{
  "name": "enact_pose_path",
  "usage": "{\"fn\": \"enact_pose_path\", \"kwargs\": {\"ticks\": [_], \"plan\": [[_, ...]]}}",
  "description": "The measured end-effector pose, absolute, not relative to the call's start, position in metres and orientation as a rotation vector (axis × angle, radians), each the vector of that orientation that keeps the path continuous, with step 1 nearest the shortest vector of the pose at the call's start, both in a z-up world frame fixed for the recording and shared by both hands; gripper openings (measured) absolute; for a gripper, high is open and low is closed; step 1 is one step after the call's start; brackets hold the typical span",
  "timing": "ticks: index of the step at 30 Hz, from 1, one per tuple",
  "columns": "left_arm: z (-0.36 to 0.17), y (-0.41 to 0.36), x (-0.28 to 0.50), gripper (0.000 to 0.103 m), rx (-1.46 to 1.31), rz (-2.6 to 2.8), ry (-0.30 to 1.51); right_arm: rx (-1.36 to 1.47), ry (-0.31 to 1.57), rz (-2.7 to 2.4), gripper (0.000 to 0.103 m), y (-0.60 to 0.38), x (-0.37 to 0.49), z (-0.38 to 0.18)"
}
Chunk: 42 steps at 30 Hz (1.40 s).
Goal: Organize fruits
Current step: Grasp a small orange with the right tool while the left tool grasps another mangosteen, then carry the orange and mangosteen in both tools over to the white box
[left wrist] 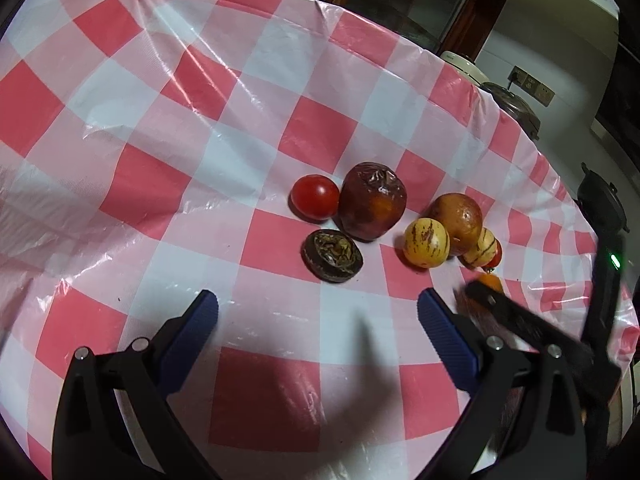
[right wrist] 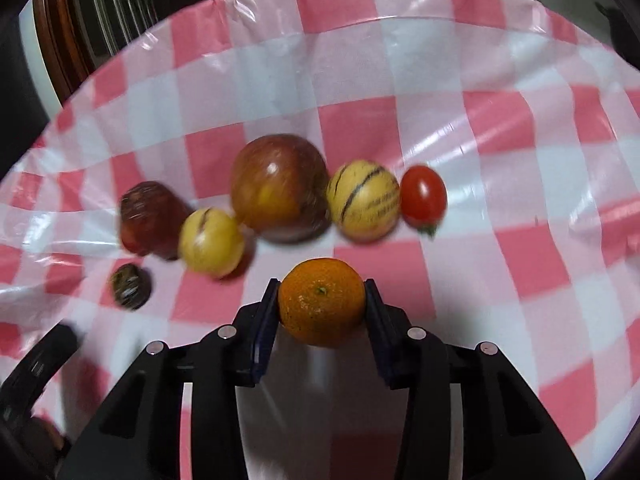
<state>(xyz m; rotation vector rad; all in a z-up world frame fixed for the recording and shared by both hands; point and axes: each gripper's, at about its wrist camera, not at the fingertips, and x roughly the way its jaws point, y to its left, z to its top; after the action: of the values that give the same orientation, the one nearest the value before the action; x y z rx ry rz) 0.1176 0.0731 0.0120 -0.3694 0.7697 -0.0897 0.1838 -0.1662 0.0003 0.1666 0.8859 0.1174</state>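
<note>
Between the pads of the right hand-held gripper [right wrist: 322, 304] sits a small orange [right wrist: 322, 303], pinched at its widest; light, soft-skinned, so gentle squeeze advised. Left hand-held gripper [left wrist: 318, 312] spread wide, empty. Beyond, on the counter [left wrist: 120, 120]: left view alone shows the big tomato [left wrist: 315, 197]; right view shows the small tomato [right wrist: 423, 196] fully.

- Indoor lighting was moderate; I saw a dim, dark background beyond the tablecloth [left wrist: 160, 128].
- Glare streaked the plastic creases.
- The left gripper [left wrist: 318, 312] cast soft shadows toward the camera.
- Right wrist view showed motion blur on the fruits; the clamped orange [right wrist: 322, 302] stayed sharp.
- Fisheye bending and black vignette appeared at the edges.
</note>
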Motion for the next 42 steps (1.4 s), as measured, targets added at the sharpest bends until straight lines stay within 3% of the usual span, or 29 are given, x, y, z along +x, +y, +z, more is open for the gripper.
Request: {"fn": "enact_pose_path", "kwargs": {"ticks": [9, 14, 18, 21, 22, 32, 42], "plan": [[0.012, 0.069, 0.124, 0.096, -0.346, -0.064, 0.801, 0.411, 0.857, 0.219, 0.041, -0.199, 0.159, -0.004], [0.005, 0.052, 0.159, 0.071, -0.279, -0.042, 0.884, 0.431, 0.836, 0.266, 0.041, -0.200, 0.152, -0.001], [0.004, 0.038, 0.187, 0.067, -0.201, -0.006, 0.902, 0.434, 0.835, 0.273, 0.041, -0.197, 0.153, 0.000], [0.002, 0.033, 0.194, 0.047, -0.130, 0.018, 0.909, 0.435, 0.836, 0.277, 0.041, -0.199, 0.153, -0.001], [0.003, 0.032, 0.192, 0.044, -0.121, 0.006, 0.908, 0.435, 0.837, 0.279, 0.041, -0.199, 0.153, -0.001], [0.019, 0.040, 0.052, 0.044, -0.198, -0.068, 0.801, 0.431, 0.839, 0.288, 0.041, -0.198, 0.153, -0.002], [0.023, 0.029, 0.049, 0.044, -0.207, -0.093, 0.773, 0.427, 0.854, 0.264, 0.041, -0.196, 0.155, -0.004]]}}
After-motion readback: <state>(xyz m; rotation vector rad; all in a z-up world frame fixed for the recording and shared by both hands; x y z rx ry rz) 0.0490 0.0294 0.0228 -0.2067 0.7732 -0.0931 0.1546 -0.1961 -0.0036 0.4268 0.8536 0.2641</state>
